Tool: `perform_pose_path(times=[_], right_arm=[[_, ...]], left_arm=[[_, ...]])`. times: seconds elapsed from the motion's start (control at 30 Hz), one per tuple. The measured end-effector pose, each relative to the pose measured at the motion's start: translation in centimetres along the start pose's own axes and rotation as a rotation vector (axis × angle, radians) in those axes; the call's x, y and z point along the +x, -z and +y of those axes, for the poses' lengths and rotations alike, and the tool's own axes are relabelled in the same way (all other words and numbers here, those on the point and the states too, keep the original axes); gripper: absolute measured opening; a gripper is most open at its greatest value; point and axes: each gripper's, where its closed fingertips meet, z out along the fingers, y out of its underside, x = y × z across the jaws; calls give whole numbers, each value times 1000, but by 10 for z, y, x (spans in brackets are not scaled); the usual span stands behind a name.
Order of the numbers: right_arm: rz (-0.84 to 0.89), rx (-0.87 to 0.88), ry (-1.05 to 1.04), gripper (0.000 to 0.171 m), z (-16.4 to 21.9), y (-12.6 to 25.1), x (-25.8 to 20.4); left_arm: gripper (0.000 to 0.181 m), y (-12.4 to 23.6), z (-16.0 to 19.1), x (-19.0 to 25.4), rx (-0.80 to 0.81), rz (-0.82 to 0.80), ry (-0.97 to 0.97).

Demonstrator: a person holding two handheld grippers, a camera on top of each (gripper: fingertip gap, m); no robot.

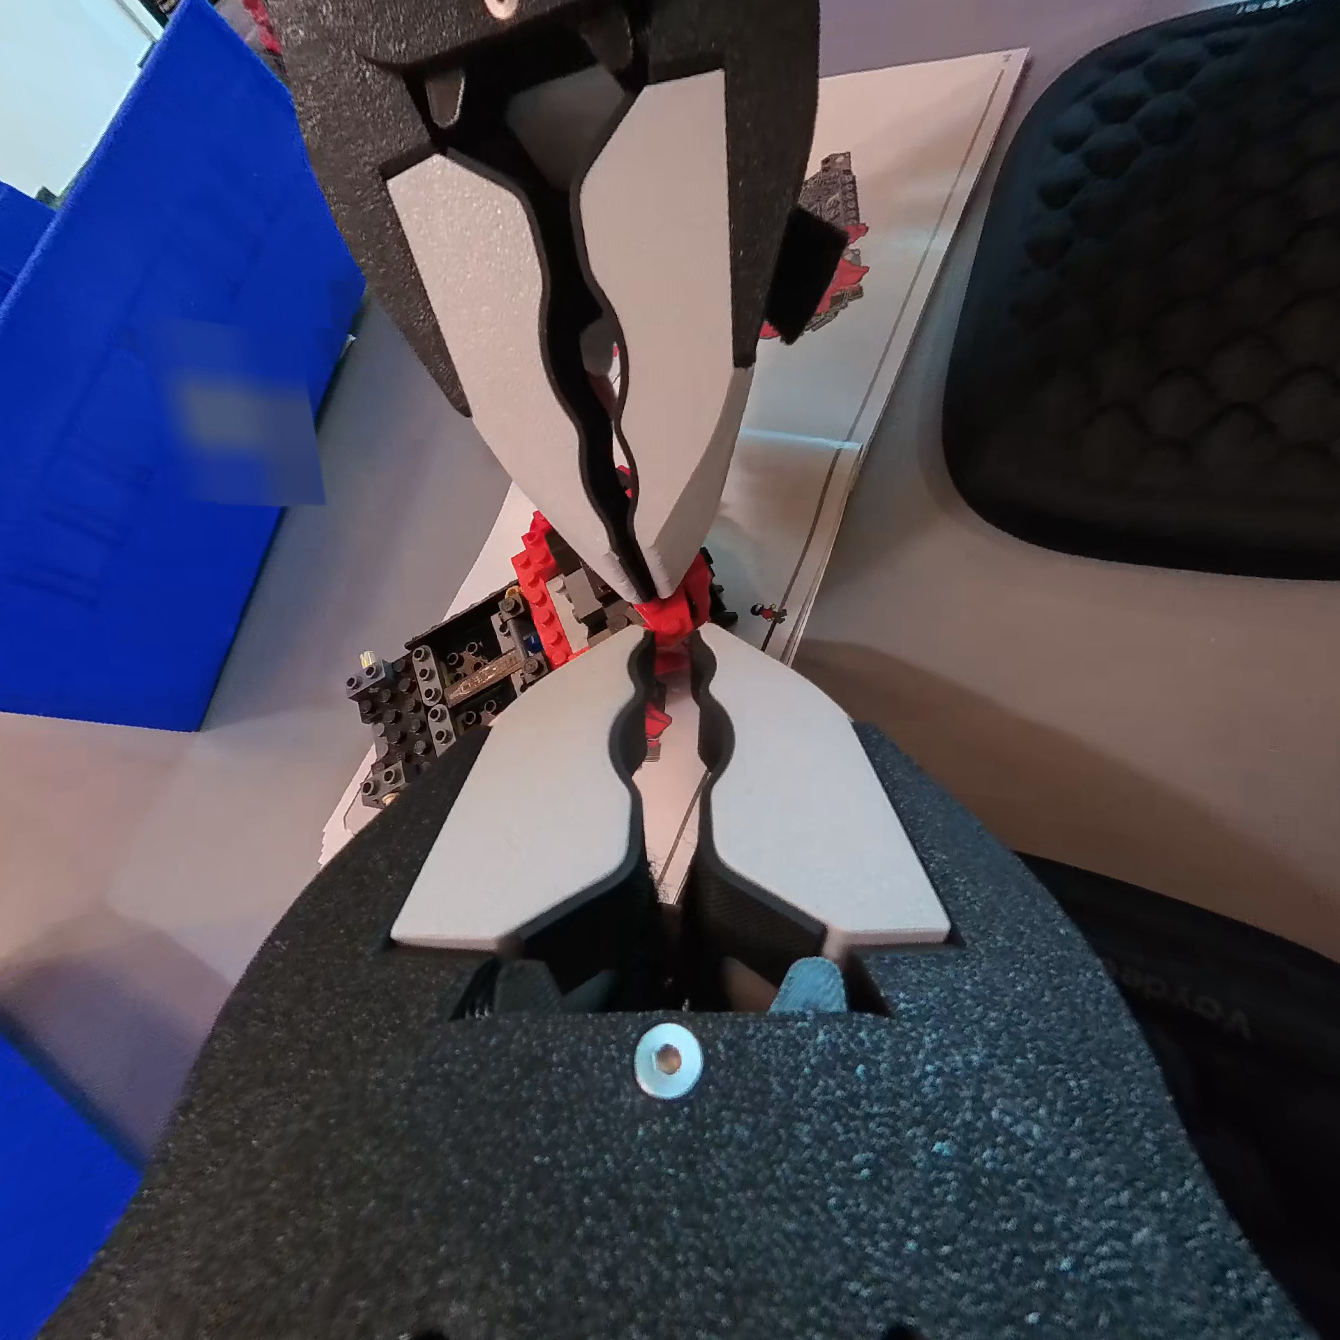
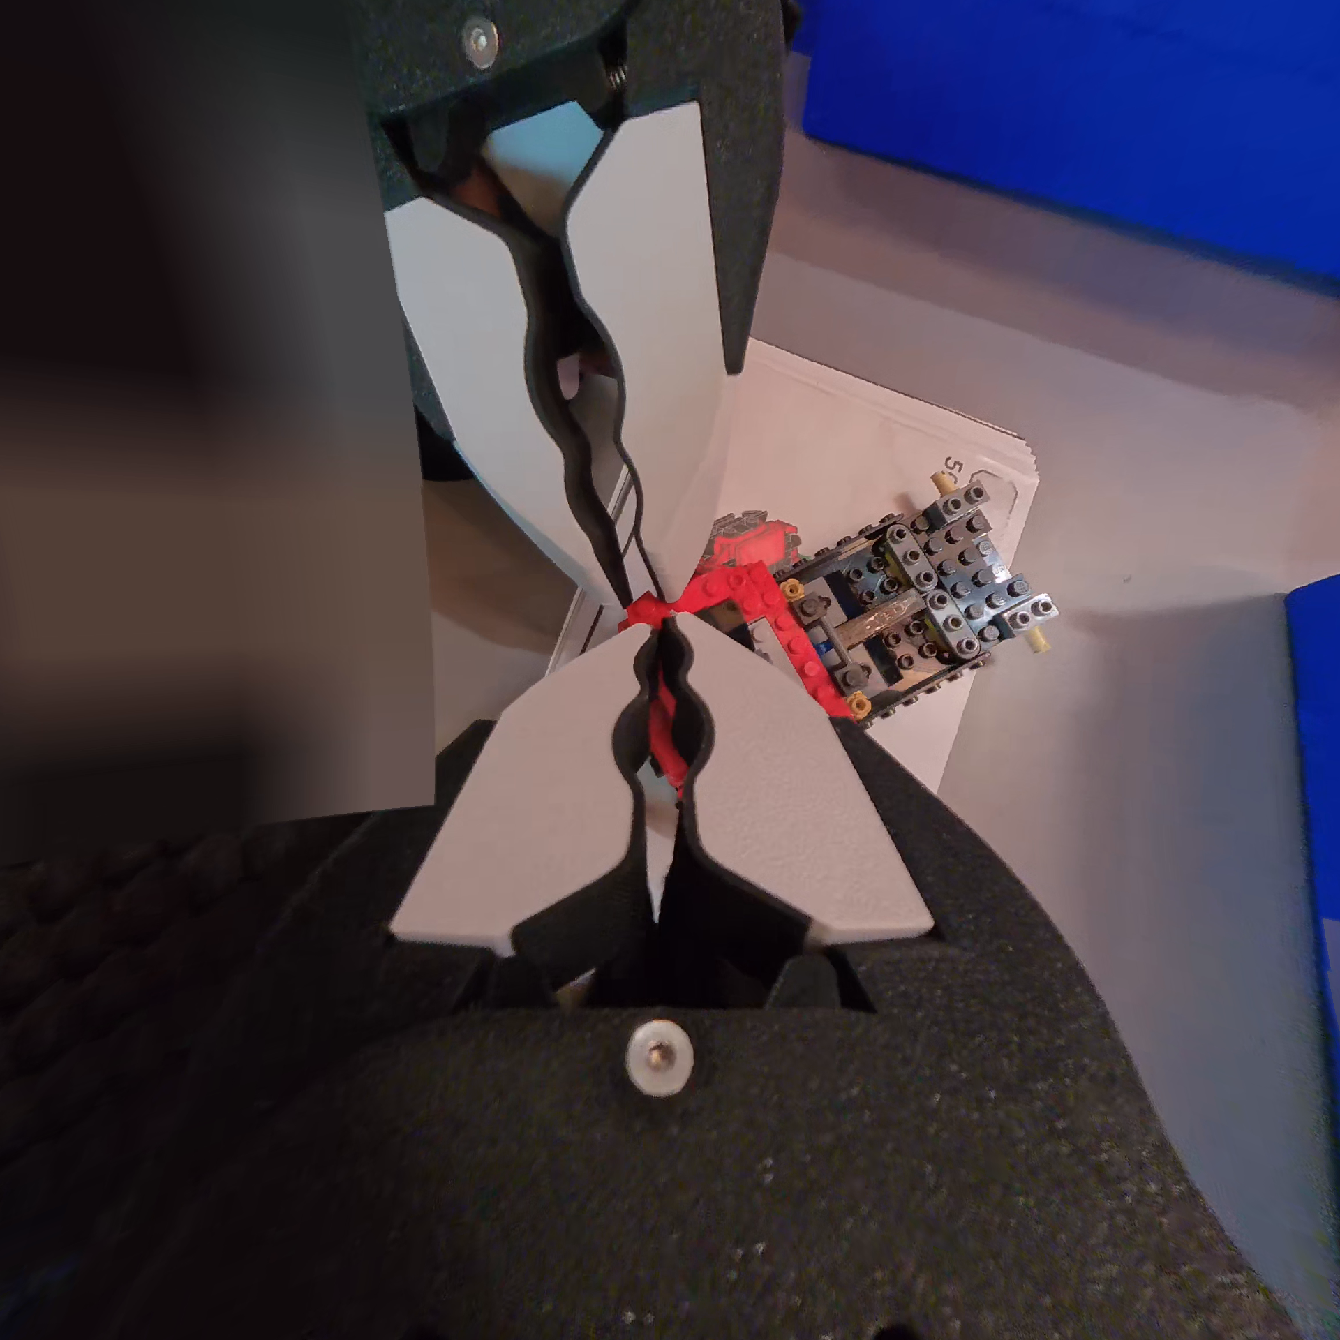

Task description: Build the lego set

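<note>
Left claw (image 1: 671, 632) and right claw (image 1: 647, 589) pinch the red piece (image 1: 666, 616) tip-to-tip.

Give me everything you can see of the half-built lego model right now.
The lego model is a blocky plastic chassis: black and dark grey studded plates and beams at one end, a red studded frame at the other, tan pins sticking out, small orange studs at corners. It lies tilted on the open instruction booklet. Both tongs meet at its red end, the left tongs and right tongs pinched on a small red piece there.
</note>
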Motion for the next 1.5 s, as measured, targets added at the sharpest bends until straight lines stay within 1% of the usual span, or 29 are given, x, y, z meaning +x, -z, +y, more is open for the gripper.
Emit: perform_pose_path(times=[0.2,0.23,0.27,0.37,0.73,1.07,1.3,1.5], right_arm=[[26,49,-42,0,1,4,0],[30,45,-44,7,3,5,0],[33,36,-42,9,5,6,-1],[47,22,-31,9,10,8,-2],[115,22,30,9,4,8,1],[116,-5,50,7,6,5,0],[141,-54,85,7,8,4,-1],[128,-23,78,9,2,13,0]], left_arm=[[6,1,-2,-2,15,0,14],[6,1,-2,-2,18,0,16],[6,1,-2,-2,20,0,17],[6,1,-2,-2,16,1,13],[6,1,-2,-2,17,-1,15],[6,1,-1,-3,19,-5,21],[6,1,0,-4,14,-7,21],[6,1,-1,-4,19,-11,20]])
